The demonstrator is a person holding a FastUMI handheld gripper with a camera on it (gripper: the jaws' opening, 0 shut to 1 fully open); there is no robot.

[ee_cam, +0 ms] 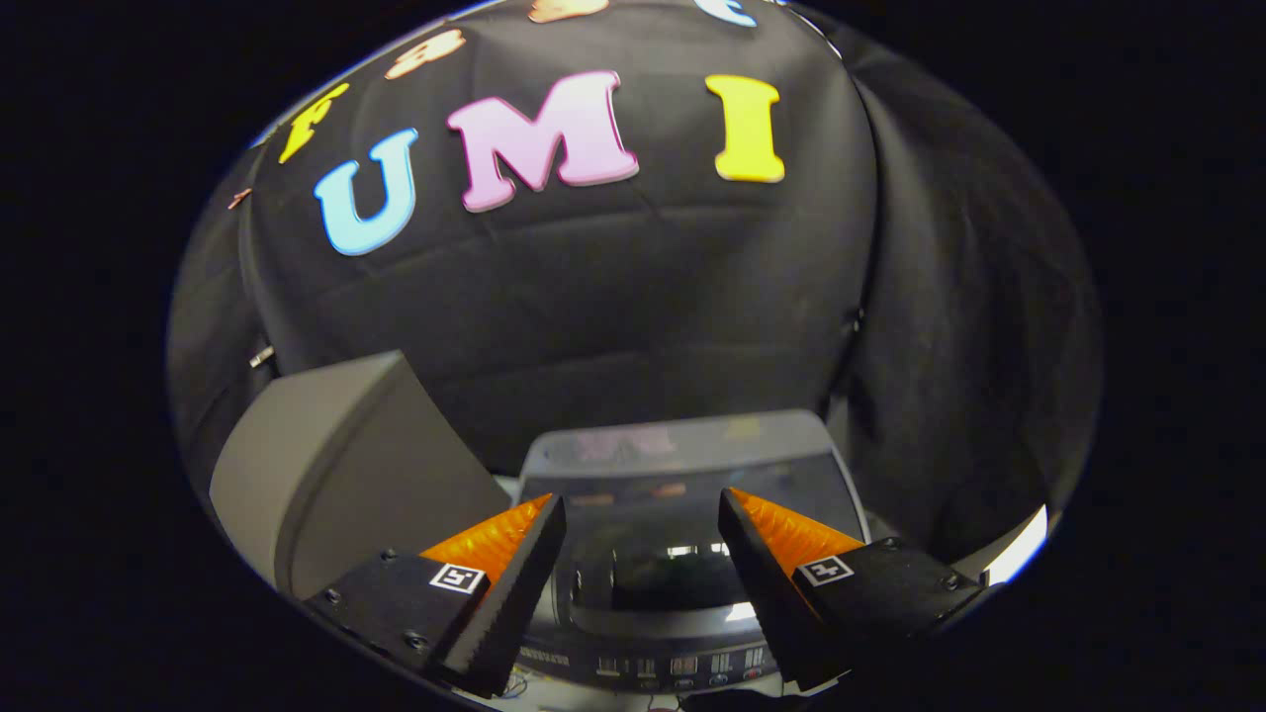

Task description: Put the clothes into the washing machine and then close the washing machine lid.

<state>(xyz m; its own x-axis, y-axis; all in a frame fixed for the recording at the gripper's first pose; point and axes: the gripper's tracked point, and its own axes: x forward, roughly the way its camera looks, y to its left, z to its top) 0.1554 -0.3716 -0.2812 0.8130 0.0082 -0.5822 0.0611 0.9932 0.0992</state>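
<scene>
The tool (pixel 643 554) was observed with its two fingers spread wide apart and nothing between them; it was released and carried no garment. It hung above the front of a small top-loading washing machine (pixel 682 593), whose control strip (pixel 682 665) lay just below the fingertips.

The washing machine lid (pixel 692 465), a dark glossy panel with a pale frame, lay beyond and between the fingers. It appeared to be down over the tub, or very nearly so, with the booth wall reflected in its surface; whether it was fully latched could not be told. The tub interior was not visible, so the presence of clothes inside could not be confirmed. No clothes were seen outside the machine, on the surface or in the tool.

A grey box-like object (pixel 336 465) stood just beside the machine on the left; its nature was not determined.

Assessment: with the tool empty and the lid seemingly lowered, the task was judged to be at or near completion. Remaining, if anything, was a final press to seat the lid.
</scene>
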